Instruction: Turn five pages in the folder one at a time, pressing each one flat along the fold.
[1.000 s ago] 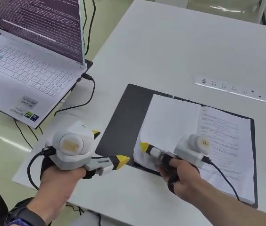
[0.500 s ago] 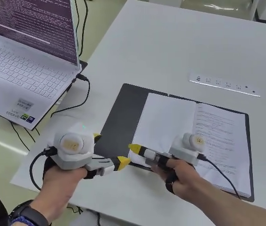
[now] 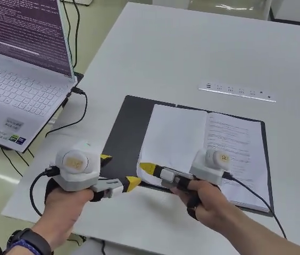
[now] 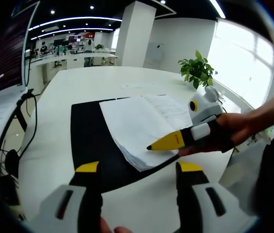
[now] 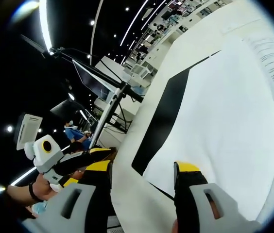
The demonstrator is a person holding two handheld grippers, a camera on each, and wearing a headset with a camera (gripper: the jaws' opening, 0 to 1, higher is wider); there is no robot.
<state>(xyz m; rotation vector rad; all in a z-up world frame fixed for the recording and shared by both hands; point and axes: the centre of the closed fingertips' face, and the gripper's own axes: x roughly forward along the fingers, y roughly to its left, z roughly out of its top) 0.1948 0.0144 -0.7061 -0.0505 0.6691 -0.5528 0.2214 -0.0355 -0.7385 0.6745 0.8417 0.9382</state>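
Currently right gripper point(image 5: 143, 167) has jaws wide apart, nothing pinched; one tip lies over the near corner of the blank page point(image 3: 174, 135), prob. to smooth it down onto the left half of the folder point(image 3: 122, 133). Left gripper point(image 4: 138, 167) hangs just off the folder's near-left edge, jaws likewise spread & empty, likely kept clear of the paper. Folder lies open, printed page point(image 3: 235, 151) on its right half, fold between the two. Laptop point(image 3: 17, 74) sits well left of the folder.
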